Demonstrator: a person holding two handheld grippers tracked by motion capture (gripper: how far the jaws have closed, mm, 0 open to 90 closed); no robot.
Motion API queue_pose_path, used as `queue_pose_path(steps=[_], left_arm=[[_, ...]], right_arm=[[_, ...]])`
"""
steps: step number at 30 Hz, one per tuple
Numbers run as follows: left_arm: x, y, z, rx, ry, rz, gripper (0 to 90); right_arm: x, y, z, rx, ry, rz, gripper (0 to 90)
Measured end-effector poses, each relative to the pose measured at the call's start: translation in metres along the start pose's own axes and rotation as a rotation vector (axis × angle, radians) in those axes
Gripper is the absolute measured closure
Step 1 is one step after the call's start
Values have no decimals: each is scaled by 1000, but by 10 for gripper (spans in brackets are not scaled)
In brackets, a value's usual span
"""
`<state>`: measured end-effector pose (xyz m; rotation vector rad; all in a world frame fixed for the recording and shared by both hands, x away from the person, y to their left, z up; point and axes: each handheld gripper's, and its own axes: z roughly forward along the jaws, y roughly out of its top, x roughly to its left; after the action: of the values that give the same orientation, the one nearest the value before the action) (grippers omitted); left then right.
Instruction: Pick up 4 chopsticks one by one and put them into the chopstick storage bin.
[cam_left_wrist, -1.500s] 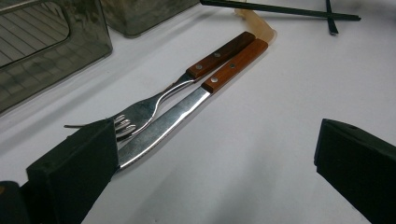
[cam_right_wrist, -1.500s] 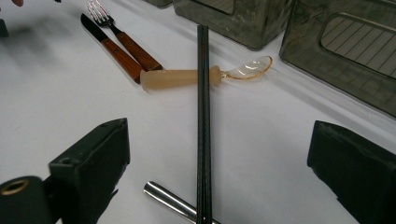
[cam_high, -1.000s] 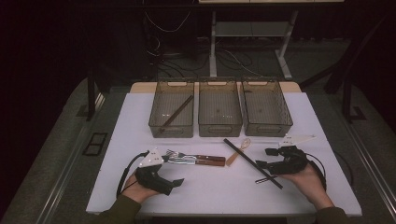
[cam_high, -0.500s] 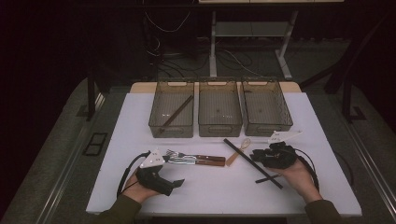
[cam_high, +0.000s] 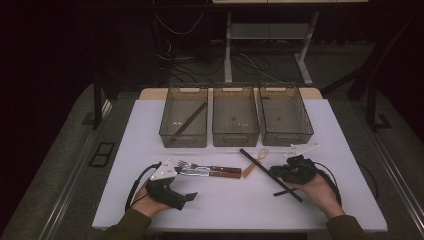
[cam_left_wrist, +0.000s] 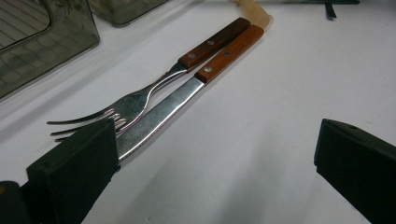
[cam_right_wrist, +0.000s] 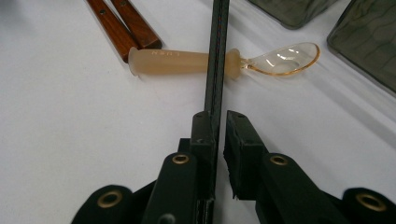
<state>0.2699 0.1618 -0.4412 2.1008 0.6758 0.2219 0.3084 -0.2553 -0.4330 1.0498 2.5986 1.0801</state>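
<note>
The high view is dim and grainy: the white table (cam_high: 230, 200) is the one lit area, and the floor and background fall into near black. Both gripper views are bright and evenly lit with soft shadows. A faint sheen lies on the knife blade (cam_left_wrist: 161, 114). The near jaws are slightly soft.

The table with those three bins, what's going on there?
A person sits with a handheld gripper in each hand. The right gripper is closing its jaws around a long black stick that lies across a clear plastic spoon. The left gripper rests open beside a fork and knife with wooden handles. Of the three bins, the left bin holds a brown stick.
</note>
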Motion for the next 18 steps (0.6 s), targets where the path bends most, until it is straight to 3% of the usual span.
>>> queue_pose_path(steps=[18], left_arm=[[0, 0, 1, 7, -2, 3, 0]], right_arm=[[-2, -2, 1, 24, -5, 3, 832]])
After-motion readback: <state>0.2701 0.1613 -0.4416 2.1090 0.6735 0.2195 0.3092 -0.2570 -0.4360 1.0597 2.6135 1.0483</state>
